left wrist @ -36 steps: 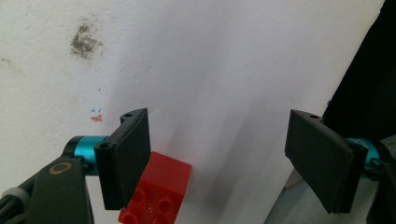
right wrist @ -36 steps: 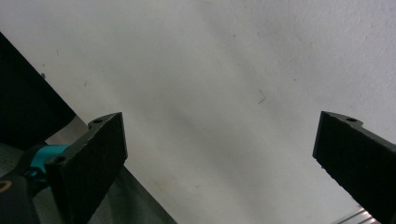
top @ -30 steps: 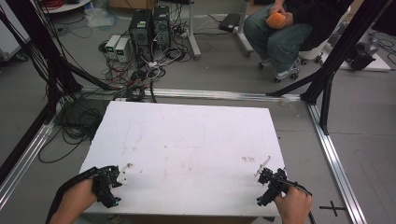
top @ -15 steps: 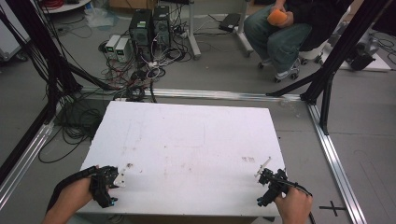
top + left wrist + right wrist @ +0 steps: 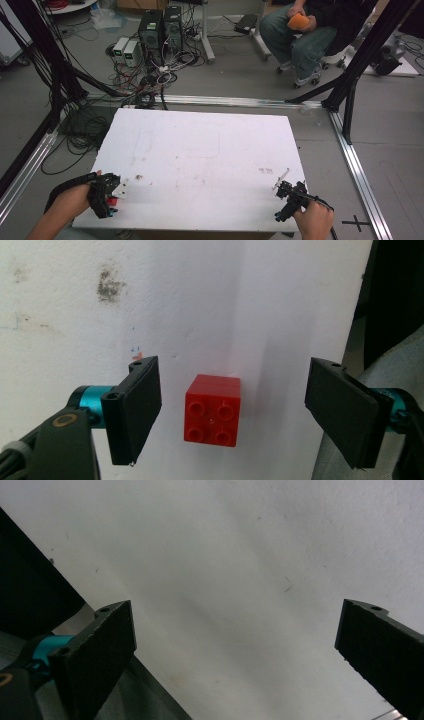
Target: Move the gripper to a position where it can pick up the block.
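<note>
Lower left of frame: left gripper (image 5: 232,415), jaws wide apart, straddles red brick (image 5: 212,410) lying untouched on white counter (image 5: 200,150). Brick looks light, rigid, slick; pinch its flat sides. Lower right: right gripper (image 5: 235,655), jaws apart, empty.

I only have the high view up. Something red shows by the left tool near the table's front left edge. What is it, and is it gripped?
Observer: It is a red four-stud brick lying on the white table, studs toward the camera.
Operator: Gripped or not?
Observer: Not gripped. The left tool is open, its jaws standing clear of the brick on both sides.
Operator: And the right tool?
Observer: The right tool is open too, with bare table between its jaws.
</note>
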`<state>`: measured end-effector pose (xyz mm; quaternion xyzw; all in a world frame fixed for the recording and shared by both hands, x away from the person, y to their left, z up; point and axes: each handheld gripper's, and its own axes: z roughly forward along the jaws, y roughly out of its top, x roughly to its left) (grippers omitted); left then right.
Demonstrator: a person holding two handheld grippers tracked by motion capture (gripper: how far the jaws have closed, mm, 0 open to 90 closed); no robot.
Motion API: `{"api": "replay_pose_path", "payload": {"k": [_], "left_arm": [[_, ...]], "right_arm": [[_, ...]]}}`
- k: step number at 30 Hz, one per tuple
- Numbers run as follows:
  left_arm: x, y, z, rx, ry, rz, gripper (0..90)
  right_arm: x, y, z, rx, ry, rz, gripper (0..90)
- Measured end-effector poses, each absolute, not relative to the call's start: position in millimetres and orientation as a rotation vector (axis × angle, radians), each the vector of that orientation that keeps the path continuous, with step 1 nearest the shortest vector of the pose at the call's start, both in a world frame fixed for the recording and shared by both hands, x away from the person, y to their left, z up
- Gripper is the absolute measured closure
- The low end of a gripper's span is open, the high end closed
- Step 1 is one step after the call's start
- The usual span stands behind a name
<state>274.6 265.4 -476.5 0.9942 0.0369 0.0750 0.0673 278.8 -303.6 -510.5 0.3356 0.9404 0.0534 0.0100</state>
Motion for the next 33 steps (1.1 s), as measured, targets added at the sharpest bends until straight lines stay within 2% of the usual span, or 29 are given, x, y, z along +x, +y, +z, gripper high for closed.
{"api": "replay_pose_path", "payload": {"k": [25, 33], "left_arm": [[292.4, 280.1, -486.9, 3.053, -0.032, 0.111, 23.0], [296.2, 287.1, -496.1, 3.071, -0.053, 0.113, 23.0]], "right_arm": [[279.1, -300.3, -512.6, 1.038, 2.956, 0.166, 2.1], [279.2, -299.9, -512.9, 1.038, 2.956, 0.168, 2.1]]}}
